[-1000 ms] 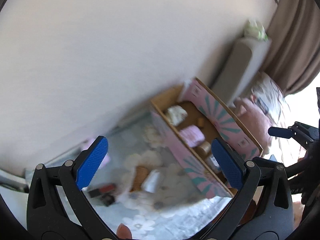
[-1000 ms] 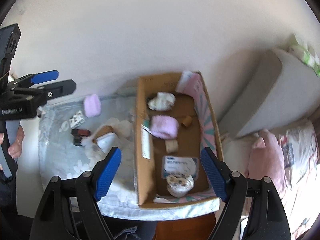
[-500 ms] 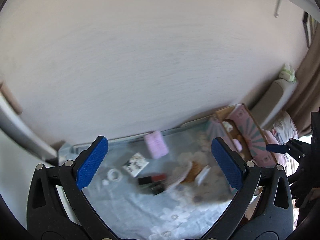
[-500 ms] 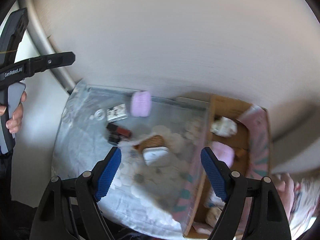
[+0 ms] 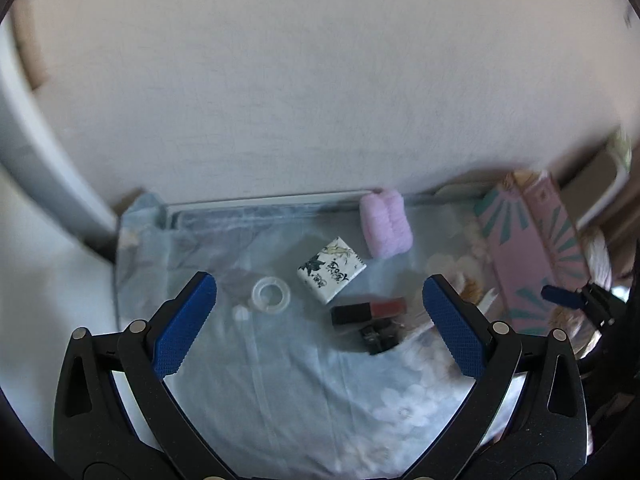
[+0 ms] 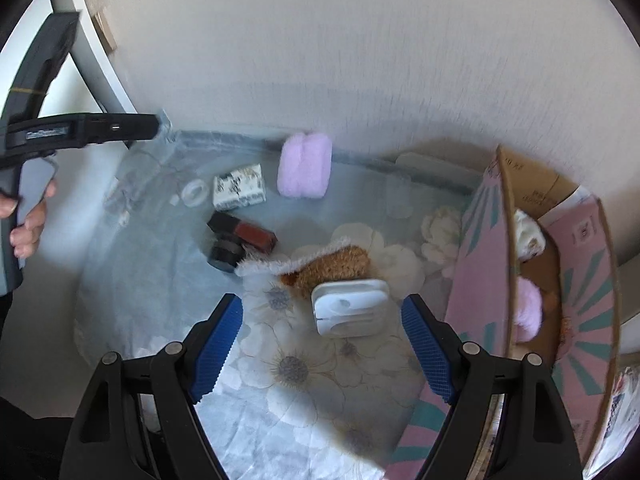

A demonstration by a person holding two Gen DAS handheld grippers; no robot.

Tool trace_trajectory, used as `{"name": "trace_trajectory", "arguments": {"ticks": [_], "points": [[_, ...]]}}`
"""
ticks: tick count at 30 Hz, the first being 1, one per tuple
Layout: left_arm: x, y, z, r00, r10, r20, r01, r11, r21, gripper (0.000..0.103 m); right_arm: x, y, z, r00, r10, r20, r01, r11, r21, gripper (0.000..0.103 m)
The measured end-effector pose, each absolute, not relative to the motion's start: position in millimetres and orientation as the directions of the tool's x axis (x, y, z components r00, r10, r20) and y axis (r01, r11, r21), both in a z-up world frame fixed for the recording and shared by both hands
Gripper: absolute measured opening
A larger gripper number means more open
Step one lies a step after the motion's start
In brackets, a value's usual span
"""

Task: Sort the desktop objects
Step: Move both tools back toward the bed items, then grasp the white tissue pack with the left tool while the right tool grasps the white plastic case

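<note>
Jaws wide above fluffy pink roll (image 6: 305, 171)

Soft daylight in both views, rather cool and even; brighter at the right edge of the left wrist view, where the area behind the cardboard box (image 5: 532, 248) is washed out; faint shadows only, one below the white case (image 6: 350, 306); strong fisheye bending with dark corners; motion blur on the wall (image 5: 320, 80) and toward the frame edges; centre of the surface (image 5: 280, 380) fairly sharp; blue fingers (image 6: 216, 344) crisp.
</note>
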State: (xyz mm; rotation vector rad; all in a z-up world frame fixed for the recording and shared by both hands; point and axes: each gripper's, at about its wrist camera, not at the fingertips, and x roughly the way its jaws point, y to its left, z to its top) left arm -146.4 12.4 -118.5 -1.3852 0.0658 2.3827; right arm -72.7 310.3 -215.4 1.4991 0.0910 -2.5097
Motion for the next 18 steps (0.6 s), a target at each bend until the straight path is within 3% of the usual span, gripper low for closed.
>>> {"name": "trace_trajectory", "arguments": {"ticks": [4,11,18], "points": [[-163.7,41.3,-165.4,-0.413,0.282,-0.866,-0.468,-0.881,-0.064,0.103,-75.7,309.7,-243.6,-0.471,-0.117,-0.874,0.184,-0.982,0.032,0.079],[-190.0,63.7,-229.1,-0.351,0.340,-0.873,-0.542,-0.834,-0.107,0.102,-87.3,313.5,-284.1,-0.482,-0.053,-0.874,0.147,-0.989,-0.021,0.079],[-194.6,71.5,-252.0,-0.342,0.337,-0.877,-0.577,-0.812,-0.087,0.094,-99.6,321.8,-298.5,-0.472,-0.070,-0.879,0.129,-0.992,0.010,0.079]]}}
